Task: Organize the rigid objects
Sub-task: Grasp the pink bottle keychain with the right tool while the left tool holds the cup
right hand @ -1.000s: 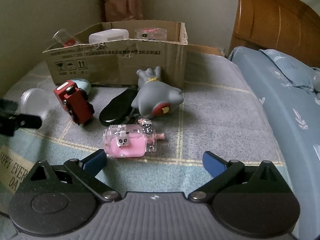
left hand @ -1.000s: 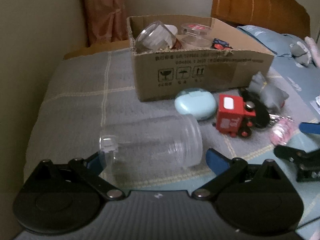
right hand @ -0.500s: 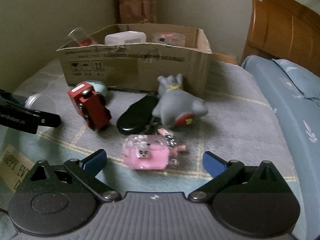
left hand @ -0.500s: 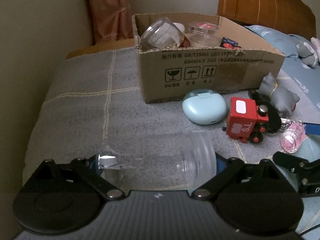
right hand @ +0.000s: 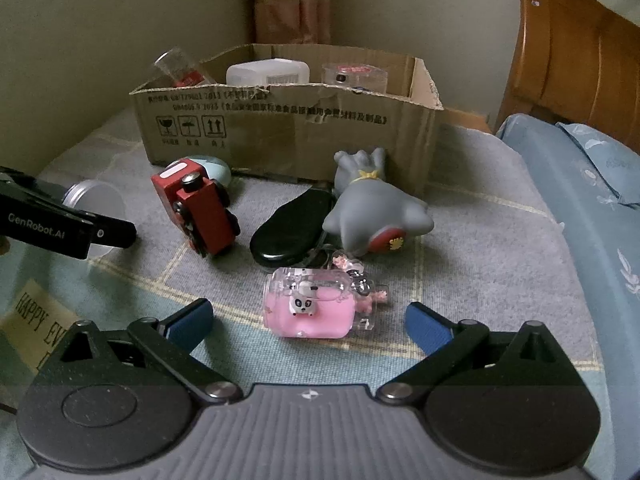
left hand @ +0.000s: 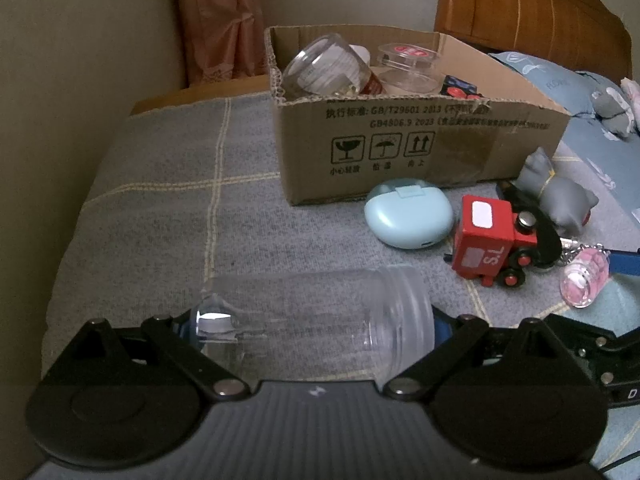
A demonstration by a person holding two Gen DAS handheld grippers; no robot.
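Black gripper (right hand: 308, 318), blue pads (right hand: 188, 320), grey ribbed body
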